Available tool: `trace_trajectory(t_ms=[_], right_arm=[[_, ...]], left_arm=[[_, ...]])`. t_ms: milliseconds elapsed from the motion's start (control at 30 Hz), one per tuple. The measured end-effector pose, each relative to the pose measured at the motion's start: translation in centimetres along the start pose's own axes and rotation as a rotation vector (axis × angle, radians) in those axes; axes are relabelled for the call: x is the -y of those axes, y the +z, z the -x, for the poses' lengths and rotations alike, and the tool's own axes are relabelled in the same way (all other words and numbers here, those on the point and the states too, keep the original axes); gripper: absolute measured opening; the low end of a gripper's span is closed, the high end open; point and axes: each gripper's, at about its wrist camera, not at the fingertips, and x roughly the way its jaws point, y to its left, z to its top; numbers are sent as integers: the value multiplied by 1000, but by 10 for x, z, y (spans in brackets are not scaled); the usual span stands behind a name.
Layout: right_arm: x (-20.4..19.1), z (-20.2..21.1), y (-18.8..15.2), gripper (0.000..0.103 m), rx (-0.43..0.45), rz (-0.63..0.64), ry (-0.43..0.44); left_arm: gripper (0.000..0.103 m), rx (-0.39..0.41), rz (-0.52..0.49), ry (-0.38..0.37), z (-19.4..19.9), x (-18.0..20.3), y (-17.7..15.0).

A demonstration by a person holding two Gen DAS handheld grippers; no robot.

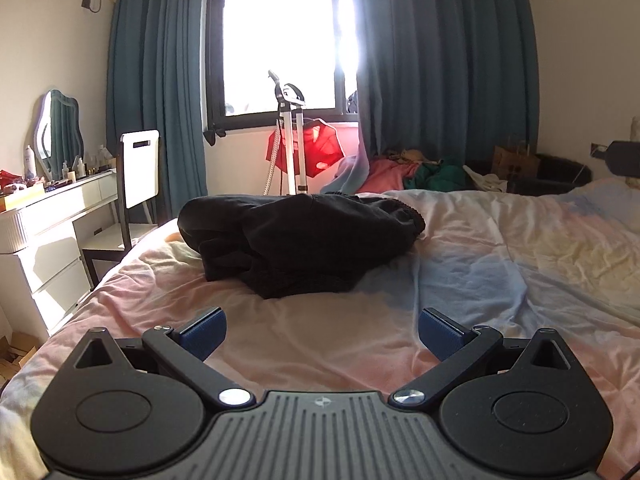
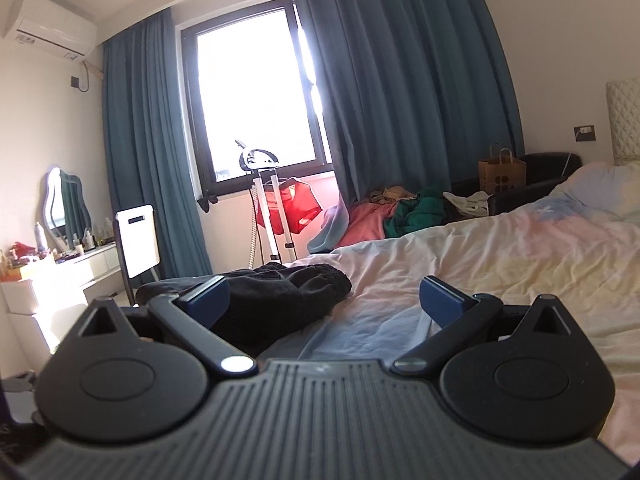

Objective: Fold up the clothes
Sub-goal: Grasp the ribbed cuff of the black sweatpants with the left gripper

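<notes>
A crumpled black garment [image 1: 296,240] lies in a heap on the pastel bed sheet [image 1: 520,248], toward the bed's left side. My left gripper [image 1: 322,334] hovers over the sheet a short way in front of the heap, open, with nothing between its blue pads [image 1: 204,334]. In the right wrist view the same black garment [image 2: 280,296] lies ahead and to the left. My right gripper [image 2: 324,300] is open and empty, with its left pad [image 2: 208,296] in front of the garment's near edge.
A white dressing table [image 1: 52,216] with a mirror and bottles stands left of the bed, beside a white-backed chair [image 1: 140,168]. A garment steamer stand [image 1: 292,140] with a red top hangs by the window. Piled clothes [image 1: 404,168] and a paper bag [image 2: 502,170] lie beyond the bed.
</notes>
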Motion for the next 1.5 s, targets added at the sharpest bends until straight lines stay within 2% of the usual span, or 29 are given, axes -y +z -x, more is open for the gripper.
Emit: trace_trajectory(t_ms=[67, 133, 300, 367, 533, 600, 667, 733, 833, 900, 967, 1033, 1067, 1167, 1233, 1333, 1500], right_arm=[[10, -5, 1, 103, -24, -35, -10], [25, -16, -1, 103, -68, -87, -8], [66, -44, -14, 103, -148, -216, -29], [80, -58, -23, 103, -177, -271, -46], [113, -94, -46, 103, -249, -397, -78], [118, -108, -55, 103, -273, -398, -92], [122, -120, -65, 103, -294, -407, -99], [126, -129, -72, 103, -308, -415, -104], [129, -138, -78, 103, -318, -423, -109], [131, -144, -83, 103, -324, -428, -112], [133, -150, -87, 103, -330, -433, -115], [134, -153, -89, 103, -325, -433, -118], [134, -154, -89, 103, -317, -429, -119], [131, -149, -83, 103, -283, -405, -107], [129, -146, -79, 103, -259, -388, -99], [122, -139, -71, 103, -219, -352, -91], [111, -124, -58, 103, -171, -319, -63]], left_arm=[[103, -47, -9, -30, -35, 7, 11], [103, -55, -53, -27, -73, 20, 22], [101, -43, -270, -17, -186, 73, 56], [95, -50, -345, -19, -234, 97, 74], [95, -76, -401, -21, -344, 153, 110], [94, -104, -423, 9, -385, 172, 117], [90, -164, -438, 70, -428, 188, 121], [90, -201, -452, 115, -462, 199, 120], [89, -192, -509, 207, -493, 211, 116], [83, -189, -511, 230, -506, 215, 117], [63, -172, -470, 250, -508, 212, 124], [51, -149, -351, 243, -497, 201, 137], [38, -136, -319, 230, -488, 196, 143], [22, -81, -269, 174, -444, 182, 157], [19, -37, -255, 126, -402, 171, 165], [18, 58, -249, 42, -320, 149, 170], [18, 155, -206, -99, -173, 99, 155]])
